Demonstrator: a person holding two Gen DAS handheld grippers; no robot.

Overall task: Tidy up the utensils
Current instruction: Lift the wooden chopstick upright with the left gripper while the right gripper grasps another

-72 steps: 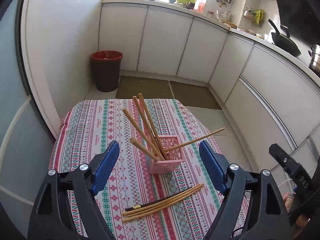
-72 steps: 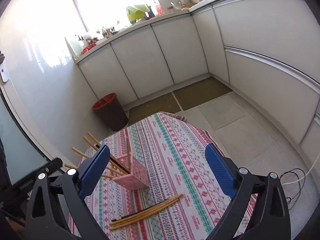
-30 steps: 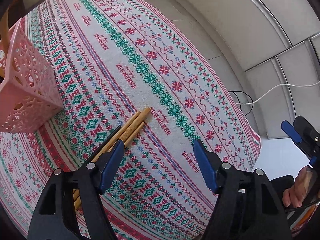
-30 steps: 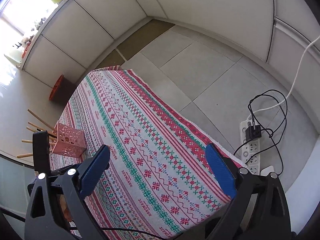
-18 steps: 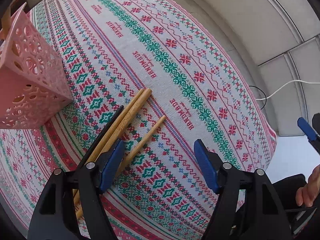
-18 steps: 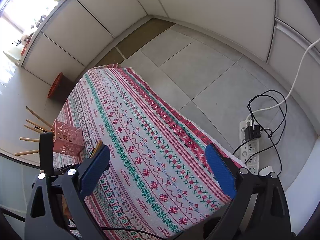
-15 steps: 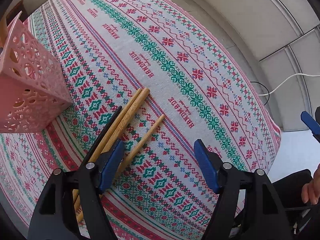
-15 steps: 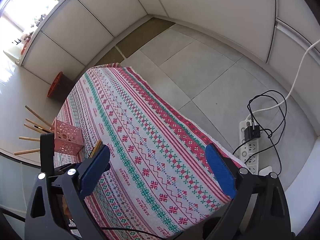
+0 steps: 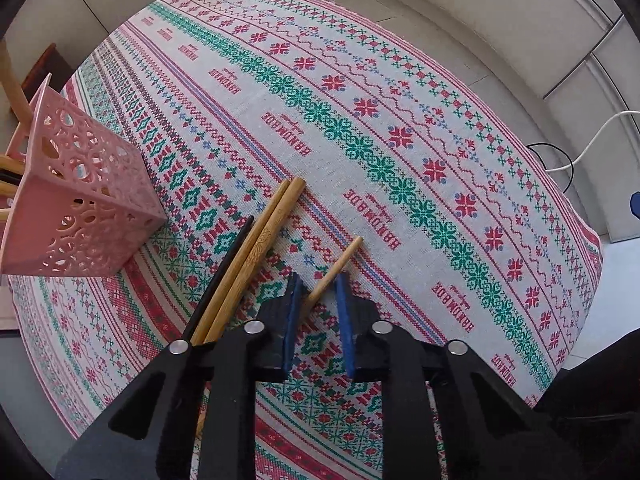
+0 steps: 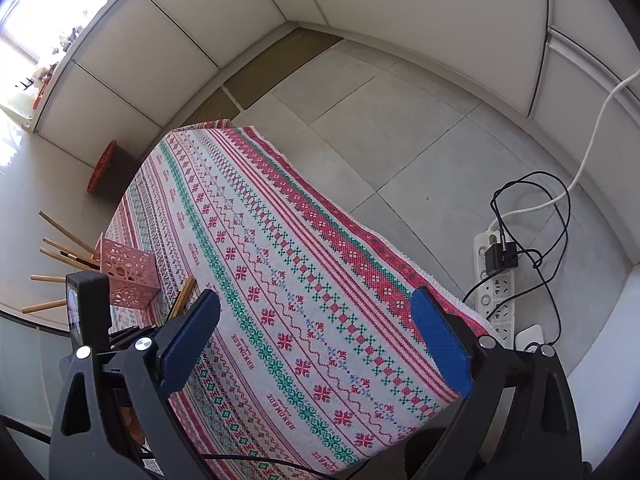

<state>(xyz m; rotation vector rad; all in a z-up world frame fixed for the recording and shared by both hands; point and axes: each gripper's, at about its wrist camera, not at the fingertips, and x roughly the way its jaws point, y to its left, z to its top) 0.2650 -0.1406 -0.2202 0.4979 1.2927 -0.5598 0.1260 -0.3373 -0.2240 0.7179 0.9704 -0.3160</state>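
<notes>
My left gripper (image 9: 317, 282) is shut on a single bamboo chopstick (image 9: 339, 261) that lies on the patterned tablecloth (image 9: 400, 148). Left of it lie two more bamboo chopsticks (image 9: 256, 240) and a black chopstick (image 9: 224, 272). A pink perforated holder (image 9: 76, 208) with several chopsticks in it stands at the left; it also shows in the right wrist view (image 10: 128, 276). My right gripper (image 10: 316, 332) is open and empty above the tablecloth's right part (image 10: 320, 280).
The table's right edge drops to a tiled floor (image 10: 400, 120). A power strip with cables (image 10: 496, 280) lies on the floor at the right. A red bin (image 10: 108, 168) stands by the white cabinets (image 10: 180, 32).
My left gripper has closed its fingers around the single bamboo chopstick that lies apart from the others. The right gripper has stayed in place, open.
</notes>
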